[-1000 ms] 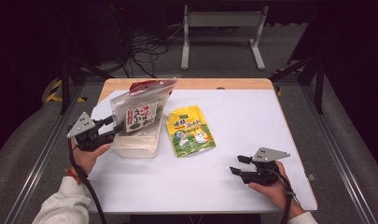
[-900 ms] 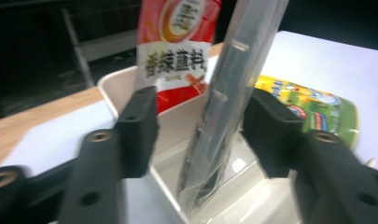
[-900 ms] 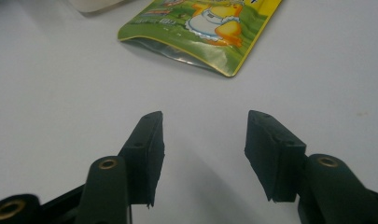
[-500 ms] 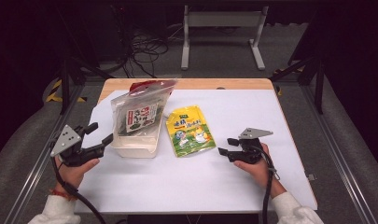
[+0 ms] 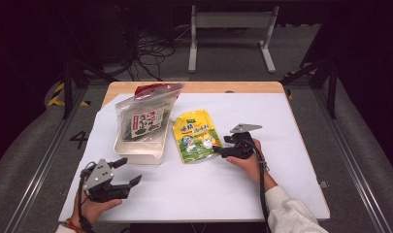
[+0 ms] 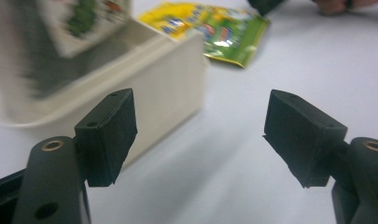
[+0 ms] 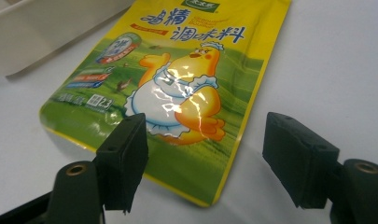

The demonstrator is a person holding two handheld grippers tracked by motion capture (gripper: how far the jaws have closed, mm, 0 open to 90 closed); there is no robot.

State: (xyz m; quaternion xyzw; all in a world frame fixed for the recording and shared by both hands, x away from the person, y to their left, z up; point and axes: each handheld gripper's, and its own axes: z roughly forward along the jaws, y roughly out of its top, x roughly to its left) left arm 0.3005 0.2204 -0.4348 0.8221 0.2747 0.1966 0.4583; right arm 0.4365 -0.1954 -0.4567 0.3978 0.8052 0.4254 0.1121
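Note:
A yellow-green seasoning pouch [image 5: 196,136] with a cartoon chicken lies flat at mid-table. Left of it, a clear zip bag [image 5: 145,119] holding a dark packet leans in a white bin [image 5: 138,150]. My right gripper [image 5: 222,144] sits at the pouch's right edge. Its jaws are open and have just been opening. In the right gripper view the pouch's [image 7: 177,74] near corner lies on the table below the gap of that gripper [image 7: 205,154], untouched by the pads. My left gripper [image 5: 128,171] is near the front left edge. Its jaws have also just been opening and hold nothing [image 6: 200,130], facing the bin [image 6: 168,79].
The white table cover [image 5: 291,145] spreads to the right and front of both hands. A wooden strip [image 5: 233,87] shows along the table's far edge, with cables and a metal stand on the floor beyond. The right hand's cable trails back along the sleeve.
My left gripper has drawn back from the bag and bin toward the front left edge, its jaws wider. My right gripper has moved left up to the pouch, its jaws wider too.

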